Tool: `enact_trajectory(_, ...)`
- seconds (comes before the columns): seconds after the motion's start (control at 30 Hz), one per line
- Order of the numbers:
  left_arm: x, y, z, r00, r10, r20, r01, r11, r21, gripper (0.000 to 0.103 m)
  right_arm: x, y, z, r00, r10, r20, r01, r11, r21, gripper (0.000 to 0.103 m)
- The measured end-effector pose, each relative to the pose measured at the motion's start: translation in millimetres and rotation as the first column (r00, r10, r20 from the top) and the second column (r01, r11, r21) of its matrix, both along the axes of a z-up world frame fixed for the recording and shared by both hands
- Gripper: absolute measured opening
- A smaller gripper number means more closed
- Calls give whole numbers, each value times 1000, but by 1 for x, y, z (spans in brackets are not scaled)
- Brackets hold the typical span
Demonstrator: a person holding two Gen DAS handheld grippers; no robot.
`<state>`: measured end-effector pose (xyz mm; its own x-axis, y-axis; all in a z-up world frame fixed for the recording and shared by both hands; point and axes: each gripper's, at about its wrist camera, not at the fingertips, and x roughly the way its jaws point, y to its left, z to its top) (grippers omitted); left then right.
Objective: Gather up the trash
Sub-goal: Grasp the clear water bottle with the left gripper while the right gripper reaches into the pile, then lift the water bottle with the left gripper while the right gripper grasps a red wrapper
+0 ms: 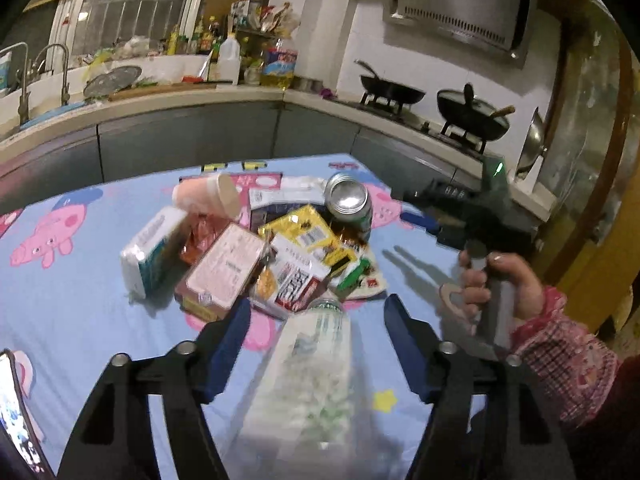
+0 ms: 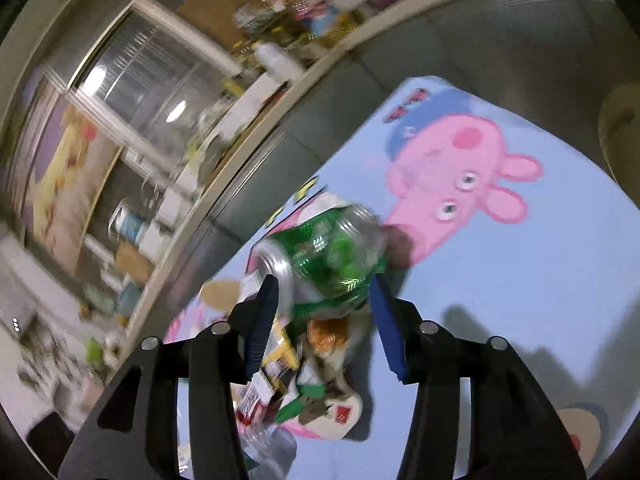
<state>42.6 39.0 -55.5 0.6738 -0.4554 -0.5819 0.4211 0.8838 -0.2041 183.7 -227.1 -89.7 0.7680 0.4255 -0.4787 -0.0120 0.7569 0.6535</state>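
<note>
A pile of trash lies on the blue cartoon-pig tablecloth (image 1: 80, 320): a green can (image 1: 349, 205), a paper cup (image 1: 208, 197), a tissue pack (image 1: 154, 254), a pink box (image 1: 226, 270) and yellow wrappers (image 1: 308, 236). My left gripper (image 1: 316, 312) is open above the near edge of the pile, with a blurred clear plastic bottle (image 1: 316, 364) between its fingers, not clamped. My right gripper (image 2: 324, 280) is open, its blue fingers on either side of the green can (image 2: 332, 256), which lies on its side on top of the pile. The right gripper also shows in the left wrist view (image 1: 424, 218).
A kitchen counter (image 1: 180, 98) with a sink, bottles and two woks (image 1: 472, 114) on a stove runs behind the table. A phone (image 1: 14, 412) lies at the table's near left edge. A round object (image 2: 580, 432) sits on the cloth at lower right.
</note>
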Motion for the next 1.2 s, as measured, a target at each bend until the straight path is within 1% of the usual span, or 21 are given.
enact_trajectory(0.03, 1, -1, -5, 1000, -3, -15, 3, 1000, 2, 72, -1, 11, 3, 999, 35, 0, -35, 999, -38, 47)
enact_trajectory(0.07, 2, 0, -10, 1000, -2, -26, 2, 1000, 3, 77, -2, 18, 4, 998, 57, -1, -57, 997, -55, 47)
enact_trajectory(0.13, 5, 2, -18, 999, 11, -41, -11, 1000, -1, 82, -9, 35, 3, 993, 117, -6, -117, 989, -91, 47)
enact_trajectory(0.2, 10, 3, -26, 997, 2, -77, -3, 1000, -23, 83, -13, 53, 2, 986, 167, -13, -167, 970, -176, 47)
enact_trajectory(0.23, 12, 4, -30, 996, 10, -91, -12, 1000, -15, 83, -13, 66, 2, 978, 206, -20, -205, 953, -225, 47)
enact_trajectory(0.3, 13, 6, -32, 994, 3, -110, -6, 999, -32, 84, -13, 87, 2, 962, 273, -26, -269, 924, -271, 47)
enact_trajectory(0.4, 10, 9, -29, 996, 13, -83, -16, 1000, -26, 87, -10, 121, 5, 930, 367, -35, -355, 866, -352, 47)
enact_trajectory(0.47, 8, 11, -28, 997, 15, -75, -16, 1000, -14, 88, -4, 134, -2, 916, 396, -62, -389, 837, -385, 47)
enact_trajectory(0.63, 13, 14, -27, 998, 55, -42, -54, 998, 27, 90, 22, 141, -28, 899, 406, -164, -437, 821, -367, 48)
enact_trajectory(0.67, 15, 14, -26, 997, 65, -36, -63, 997, 42, 90, 25, 140, -34, 893, 415, -175, -450, 820, -354, 45)
enact_trajectory(0.73, 18, 10, -24, 999, 42, -33, -40, 997, 66, 90, 28, 142, -35, 884, 434, -177, -468, 824, -318, 13)
enact_trajectory(0.77, 17, 9, -23, 999, 28, -27, -25, 997, 80, 92, 30, 142, -38, 872, 451, -192, -489, 823, -288, 1)
enact_trajectory(0.83, 12, 0, -24, 1000, -27, -16, 29, 990, 138, 97, 26, 138, -38, 879, 441, -184, -477, 827, -297, 1)
enact_trajectory(0.87, 10, -6, -26, 998, -55, -18, 57, 984, 171, 98, 23, 140, -38, 881, 439, -178, -473, 828, -302, 1)
enact_trajectory(0.93, 7, -19, -33, 993, -112, -39, 118, 962, 247, 98, 20, 133, -36, 892, 423, -158, -452, 847, -281, 1)
enact_trajectory(0.97, 6, -26, -37, 989, -138, -58, 149, 946, 289, 98, 18, 130, -35, 896, 419, -149, -444, 853, -275, 1)
enact_trajectory(1.07, 8, -52, -54, 973, -202, -113, 231, 854, 466, 98, 10, 121, -24, 908, 408, -94, -418, 876, -242, 1)
enact_trajectory(1.1, 10, -57, -58, 969, -211, -125, 246, 830, 500, 98, 7, 120, -19, 910, 408, -77, -414, 878, -240, 0)
enact_trajectory(1.13, 14, -65, -63, 964, -218, -154, 267, 798, 541, 97, 3, 119, -14, 911, 408, -59, -410, 879, -242, 0)
enact_trajectory(1.17, 20, -69, -65, 959, -216, -183, 282, 783, 555, 95, -4, 117, -7, 912, 409, -34, -404, 881, -246, 0)
enact_trajectory(1.2, 26, -73, -66, 954, -209, -216, 296, 776, 556, 93, -9, 115, -2, 913, 408, -18, -399, 882, -250, 0)
